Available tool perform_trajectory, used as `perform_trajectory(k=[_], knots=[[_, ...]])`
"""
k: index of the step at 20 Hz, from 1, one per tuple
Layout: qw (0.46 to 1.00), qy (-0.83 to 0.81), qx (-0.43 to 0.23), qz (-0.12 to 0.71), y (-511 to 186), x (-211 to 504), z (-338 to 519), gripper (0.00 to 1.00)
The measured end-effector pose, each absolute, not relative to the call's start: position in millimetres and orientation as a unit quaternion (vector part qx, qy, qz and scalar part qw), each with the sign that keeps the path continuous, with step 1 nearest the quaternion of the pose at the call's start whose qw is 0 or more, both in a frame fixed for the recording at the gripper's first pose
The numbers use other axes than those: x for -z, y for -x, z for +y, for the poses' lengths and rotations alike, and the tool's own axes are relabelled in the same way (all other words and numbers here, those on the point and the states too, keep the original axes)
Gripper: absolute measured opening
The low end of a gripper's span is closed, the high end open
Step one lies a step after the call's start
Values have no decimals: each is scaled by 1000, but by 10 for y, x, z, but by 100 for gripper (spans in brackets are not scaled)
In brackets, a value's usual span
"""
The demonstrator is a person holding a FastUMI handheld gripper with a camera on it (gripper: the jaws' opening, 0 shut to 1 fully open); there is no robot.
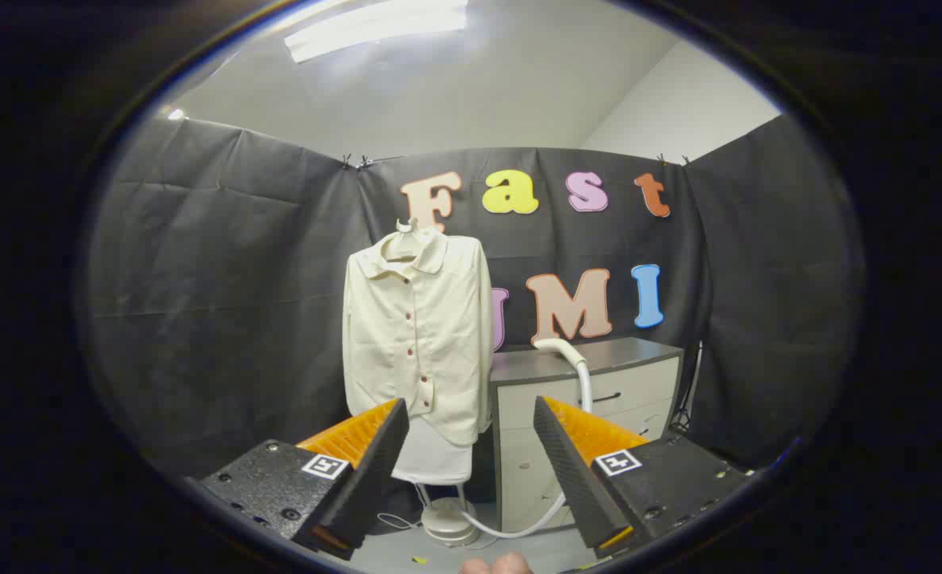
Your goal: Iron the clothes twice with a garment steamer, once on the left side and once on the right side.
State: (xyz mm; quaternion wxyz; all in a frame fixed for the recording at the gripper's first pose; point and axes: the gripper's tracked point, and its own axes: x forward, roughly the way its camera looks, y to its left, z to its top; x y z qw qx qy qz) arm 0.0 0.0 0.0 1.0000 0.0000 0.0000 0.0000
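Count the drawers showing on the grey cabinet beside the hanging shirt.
2 at least. One grey drawer with a dark handle sits directly under the cabinet top; a second lies below it. The open gripper may hide more.

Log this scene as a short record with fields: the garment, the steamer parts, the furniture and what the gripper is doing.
garment: cream button-front shirt on a hanger, hung upright on a stand, beyond the fingers
steamer hose: white hose curving down beside the cabinet toward the floor
steamer base: round base on the floor under the shirt
furniture: grey-topped drawer cabinet right beside the shirt
gripper: gripper open, fingers apart, holding nothing
task state: steaming not yet begun
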Motion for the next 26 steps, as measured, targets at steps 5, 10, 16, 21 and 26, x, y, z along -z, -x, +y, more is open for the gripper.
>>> perform_trajectory(k=[5,10,16,21,26], knots=[[1000,4,-8,-1,-36,5,39,96],[1000,-4,-8,9,-80,73,19,97],[1000,-3,-13,9,-103,86,40,96],[1000,-6,-17,12,-168,94,68,96],[1000,-3,-11,14,-338,108,93,96]])
